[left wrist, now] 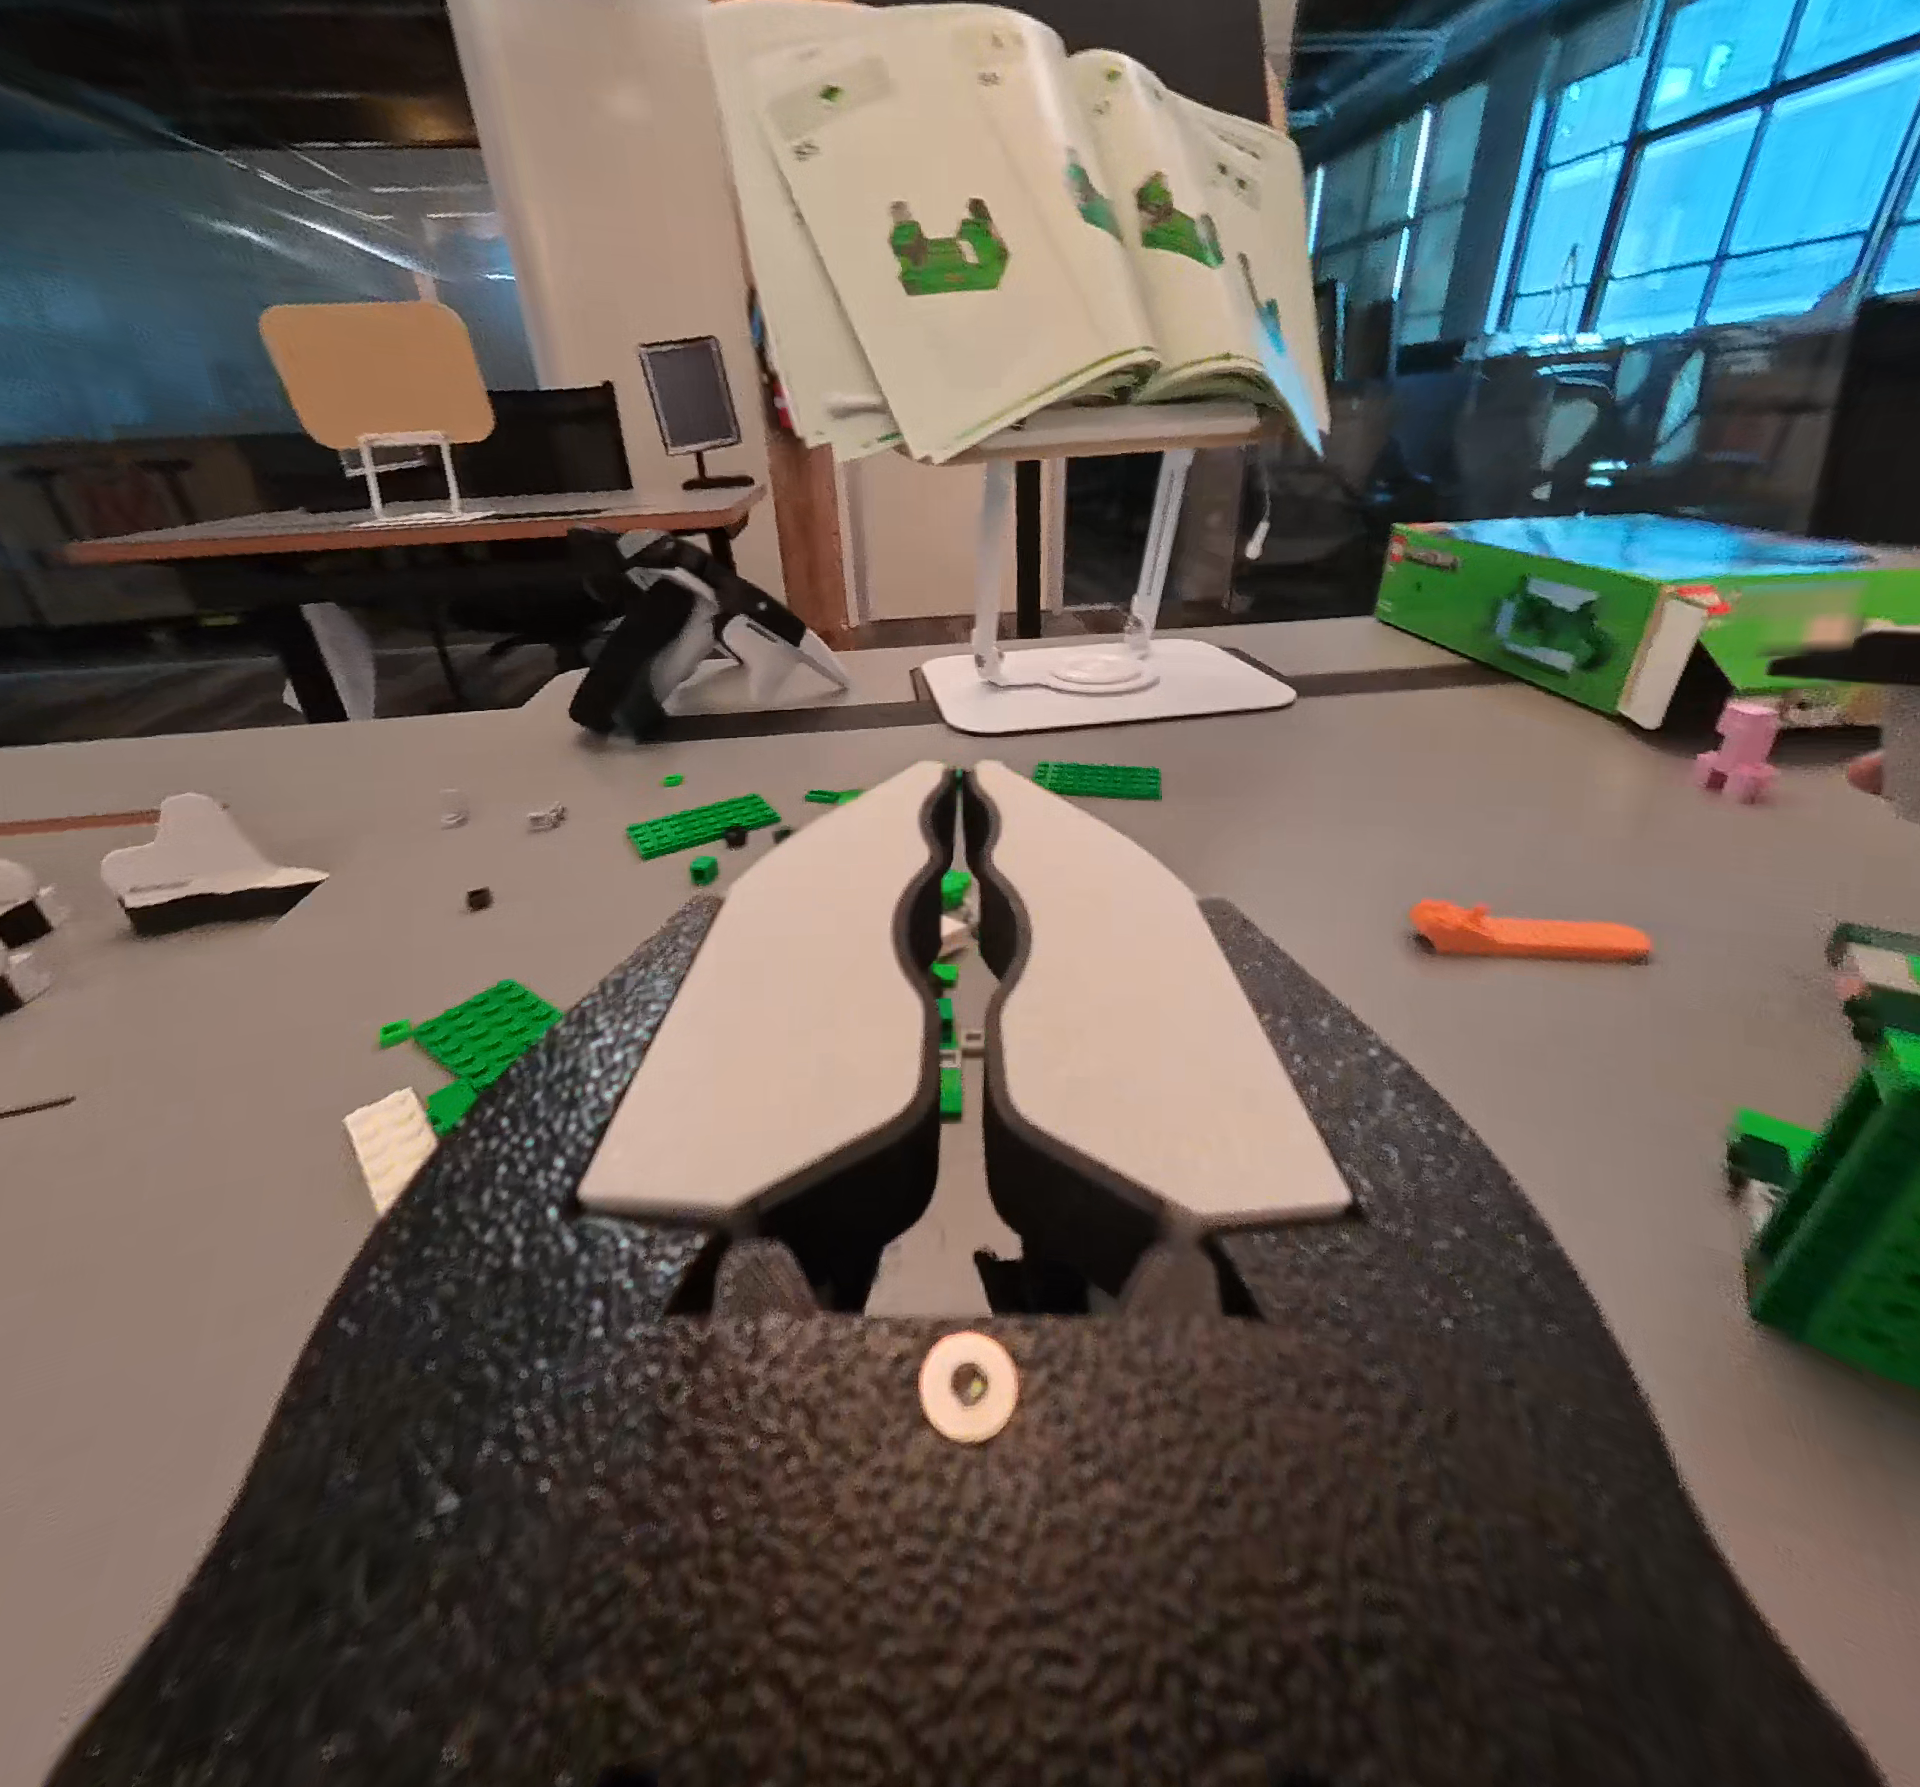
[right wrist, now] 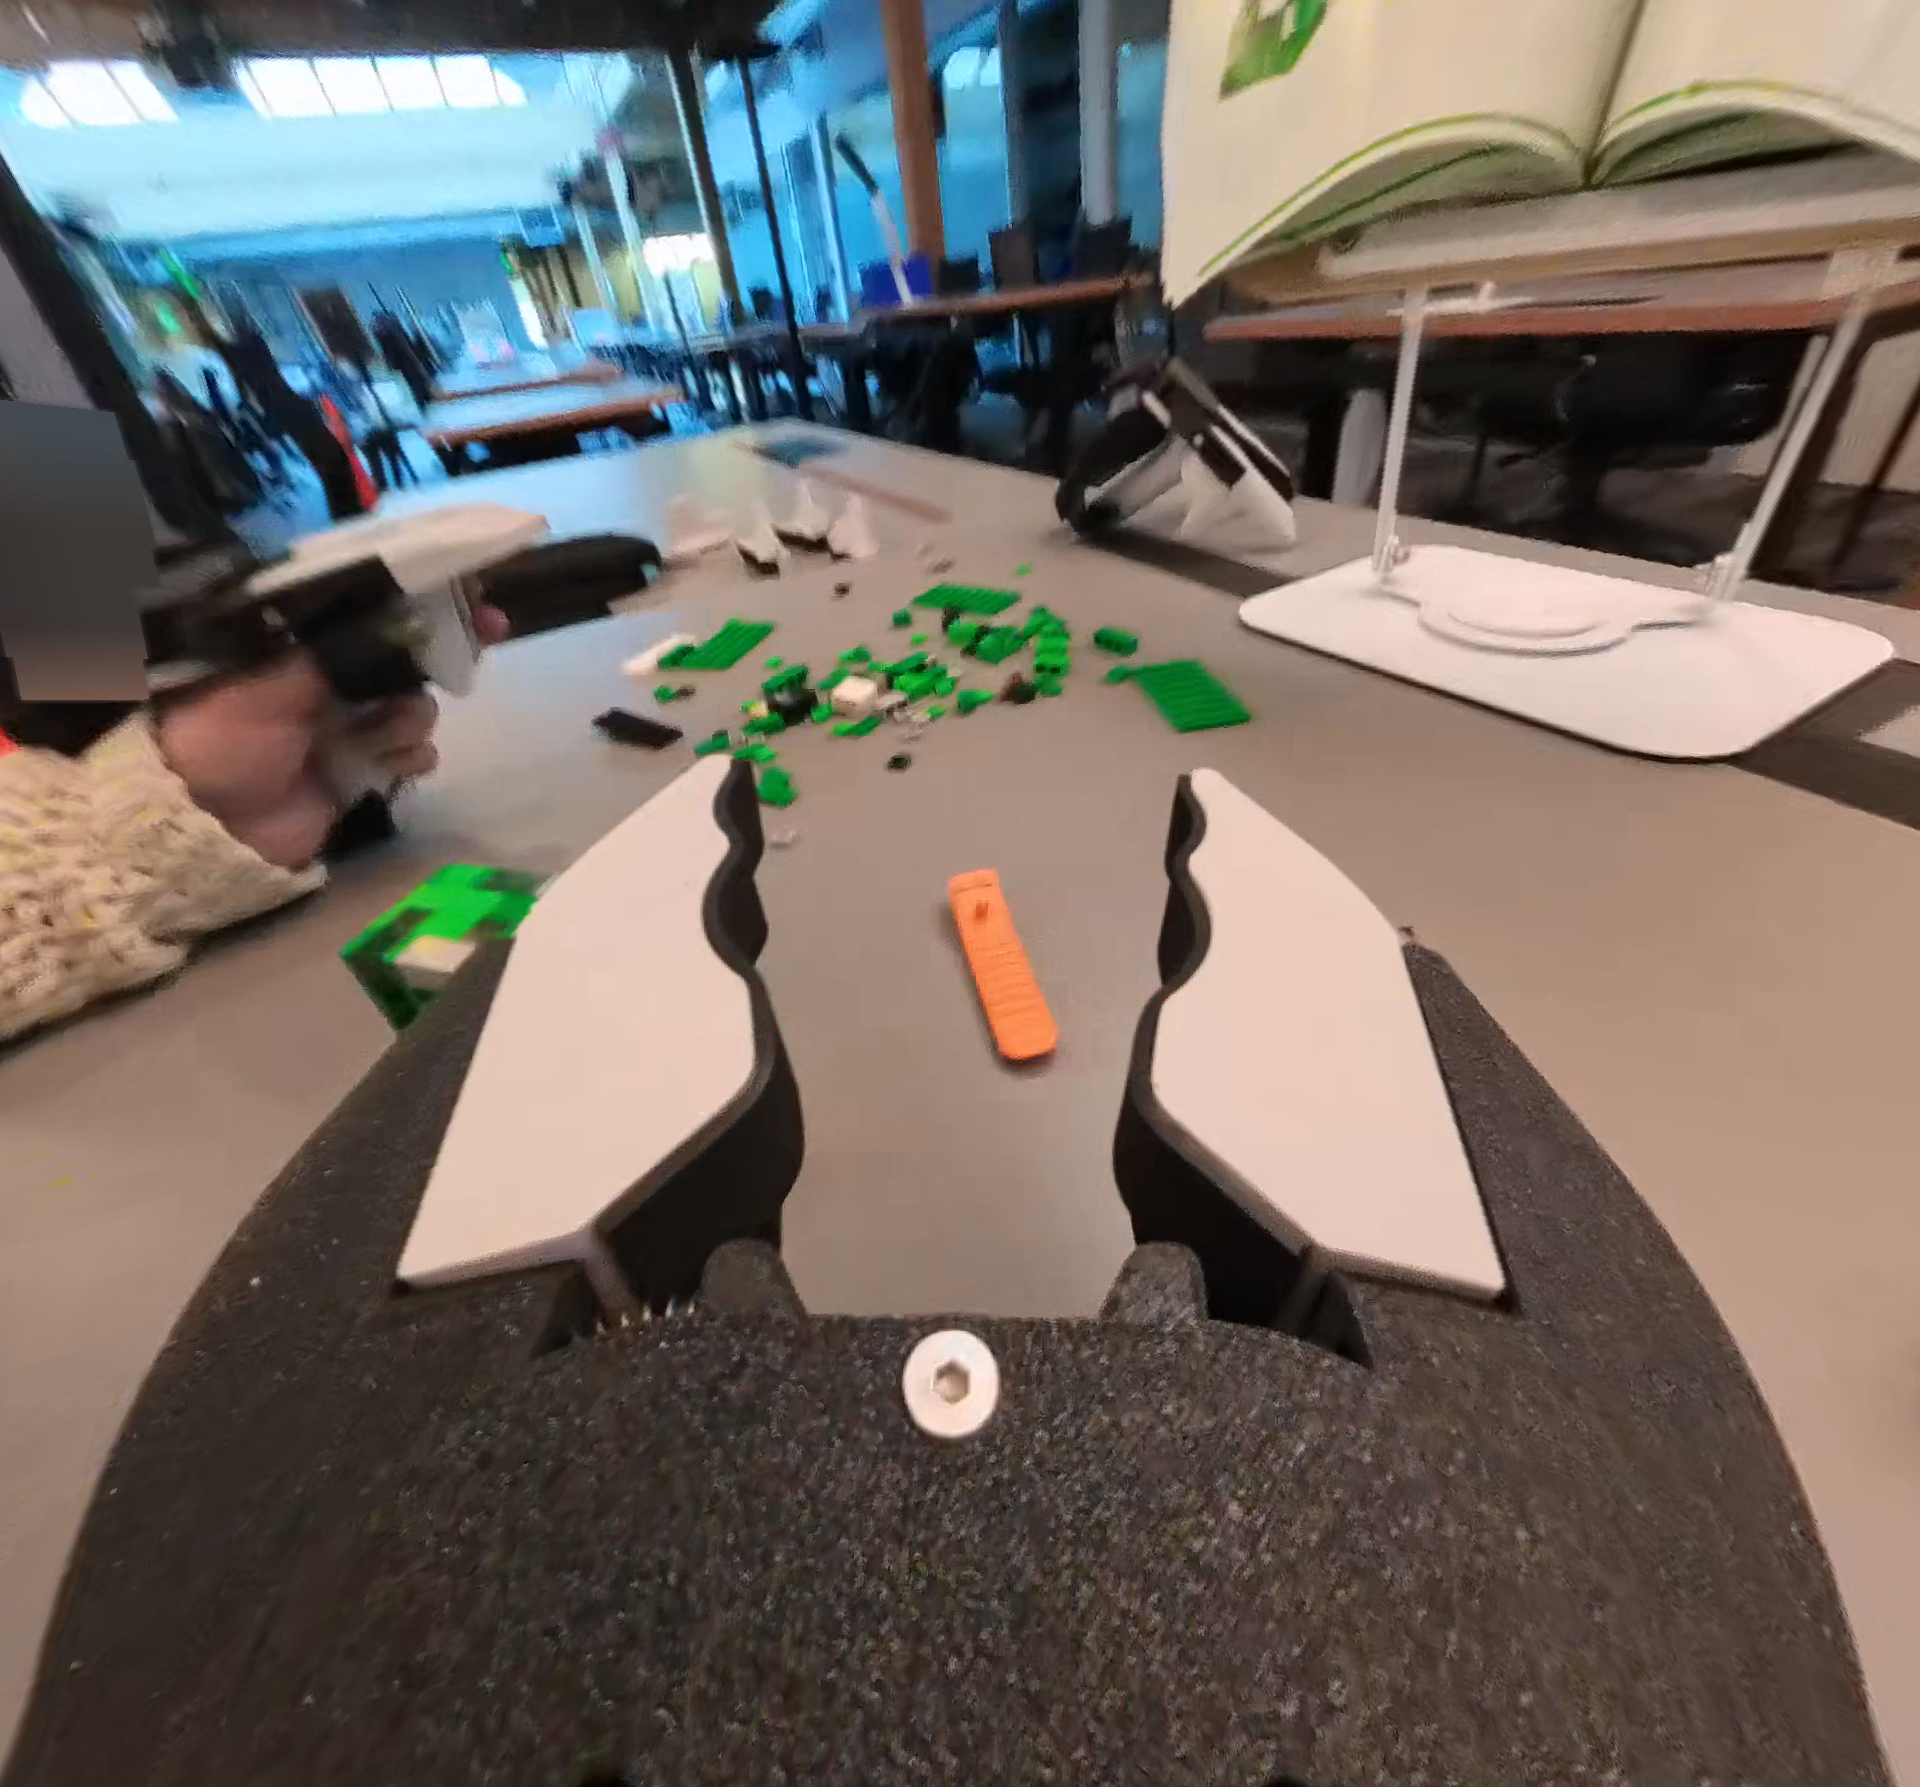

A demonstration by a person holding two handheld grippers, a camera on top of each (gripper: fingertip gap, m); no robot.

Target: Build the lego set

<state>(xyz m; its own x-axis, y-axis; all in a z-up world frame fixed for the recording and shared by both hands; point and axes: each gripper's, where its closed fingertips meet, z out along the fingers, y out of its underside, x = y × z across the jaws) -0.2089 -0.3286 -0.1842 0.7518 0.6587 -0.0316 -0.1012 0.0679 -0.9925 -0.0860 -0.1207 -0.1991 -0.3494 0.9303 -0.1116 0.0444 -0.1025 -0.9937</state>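
My left gripper (left wrist: 958,783) is shut and empty, held low over a scatter of loose green plates and small bricks (left wrist: 702,824) on the grey table. The pile also shows in the right wrist view (right wrist: 914,672). A partly built green model (left wrist: 1839,1218) stands at the right edge; in the right wrist view it (right wrist: 442,932) sits left of my fingers. My right gripper (right wrist: 961,781) is open and empty above the table, with an orange brick separator (right wrist: 1000,963) lying between its fingers. The left gripper (right wrist: 416,584) shows there, held by a hand.
An open instruction booklet (left wrist: 997,220) rests on a white stand (left wrist: 1107,683) at the back. A green set box (left wrist: 1621,615) and a pink figure (left wrist: 1737,752) lie at the far right. Spare white finger parts (left wrist: 203,870) lie left. Another gripper (left wrist: 686,631) lies behind. The tips of one gripper are about 25 centimetres away from the tips of the other.
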